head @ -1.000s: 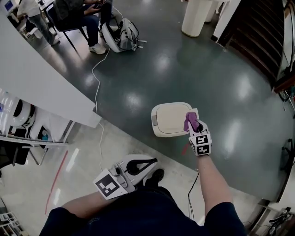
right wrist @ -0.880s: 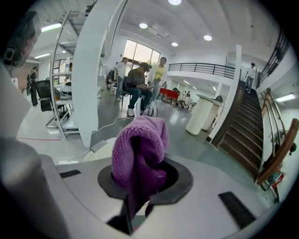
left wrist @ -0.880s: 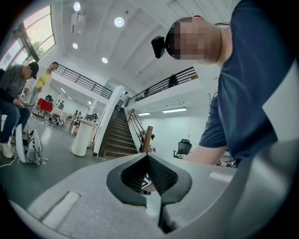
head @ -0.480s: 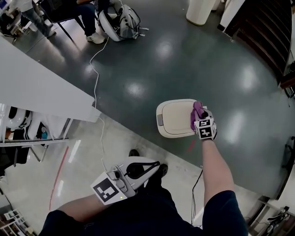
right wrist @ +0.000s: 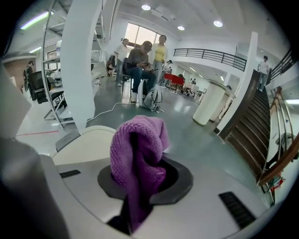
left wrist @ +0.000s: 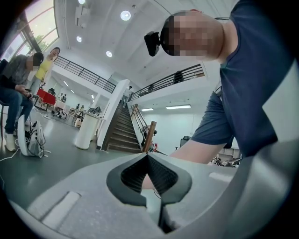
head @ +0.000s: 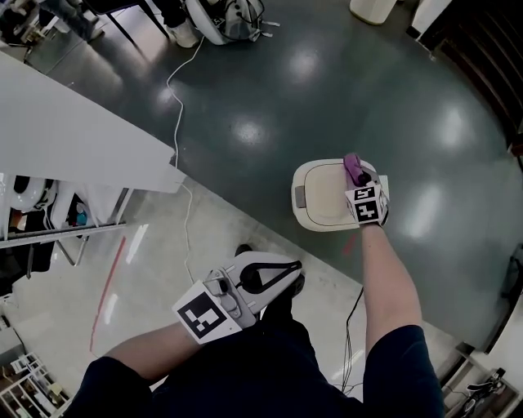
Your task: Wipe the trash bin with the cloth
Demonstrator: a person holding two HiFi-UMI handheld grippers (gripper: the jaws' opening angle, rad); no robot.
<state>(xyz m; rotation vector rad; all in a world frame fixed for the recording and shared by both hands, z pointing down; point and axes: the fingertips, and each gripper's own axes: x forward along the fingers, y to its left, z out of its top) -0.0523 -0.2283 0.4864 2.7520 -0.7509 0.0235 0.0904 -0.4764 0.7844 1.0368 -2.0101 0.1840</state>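
A cream, rounded-lid trash bin [head: 323, 196] stands on the dark floor in front of me. My right gripper [head: 357, 174] hovers over the far right part of its lid, shut on a purple knitted cloth [head: 353, 166]. In the right gripper view the cloth [right wrist: 138, 154] bulges up out of the jaws of the right gripper [right wrist: 139, 179], with the bin lid [right wrist: 88, 142] just beyond at the left. My left gripper [head: 265, 276] is held low by my body, well away from the bin. In its own view the left gripper [left wrist: 148, 159] is shut with nothing in it.
A white cable [head: 176, 98] trails across the floor to the left of the bin. A white counter [head: 73, 139] and a shelf rack [head: 49, 233] fill the left side. A backpack [head: 233, 15] lies far ahead. People [right wrist: 142, 65], a white cylinder [right wrist: 208, 102] and stairs [right wrist: 254, 116] show beyond.
My right gripper has carried the cloth along the lid's right side, from the near edge toward the far edge. The left gripper has stayed by my body.
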